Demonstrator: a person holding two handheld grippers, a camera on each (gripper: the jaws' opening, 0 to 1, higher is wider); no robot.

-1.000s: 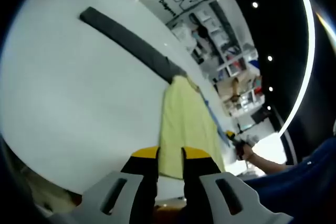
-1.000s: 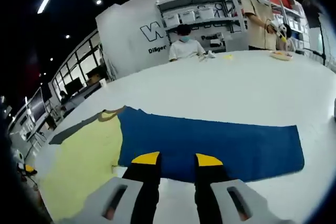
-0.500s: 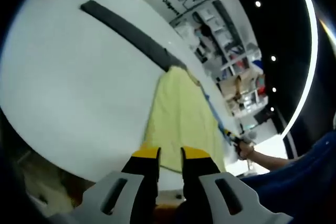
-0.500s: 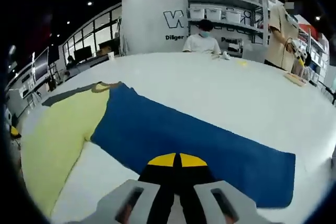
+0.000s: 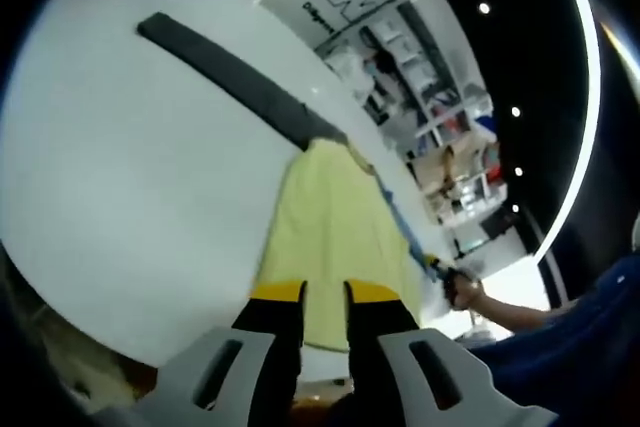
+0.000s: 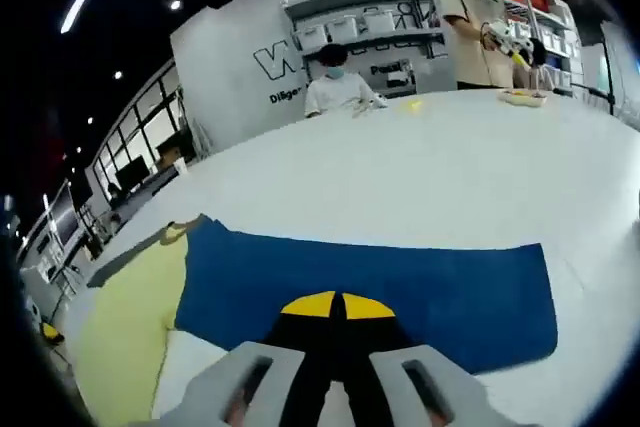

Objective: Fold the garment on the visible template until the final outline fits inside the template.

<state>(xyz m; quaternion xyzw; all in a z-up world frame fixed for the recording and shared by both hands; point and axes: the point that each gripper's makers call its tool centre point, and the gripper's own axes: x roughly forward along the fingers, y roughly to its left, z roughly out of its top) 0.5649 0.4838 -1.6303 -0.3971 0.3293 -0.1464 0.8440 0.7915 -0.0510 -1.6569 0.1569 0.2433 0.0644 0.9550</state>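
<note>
The garment lies flat on the white table (image 5: 120, 197). It has a yellow panel (image 5: 330, 217), a long dark grey strip (image 5: 230, 77) running away to the upper left, and a thin blue edge (image 5: 400, 227) on its right. My left gripper (image 5: 325, 292) hovers open over the yellow panel's near end. In the right gripper view the blue part (image 6: 400, 277) is a wide band, with the yellow panel (image 6: 125, 317) and grey strip (image 6: 130, 252) to its left. My right gripper (image 6: 335, 304) is shut at the blue part's near edge. It also appears as the right gripper (image 5: 437, 267), held by a hand (image 5: 465, 292).
White table top (image 6: 450, 167) stretches far beyond the garment. A seated person (image 6: 335, 87) and a standing person (image 6: 480, 27) are at the far side, with small items near them. Shelving lines the back wall.
My right gripper went from open to shut at the blue part's near edge. Both views shifted with the hands. The left gripper's jaw gap stayed the same.
</note>
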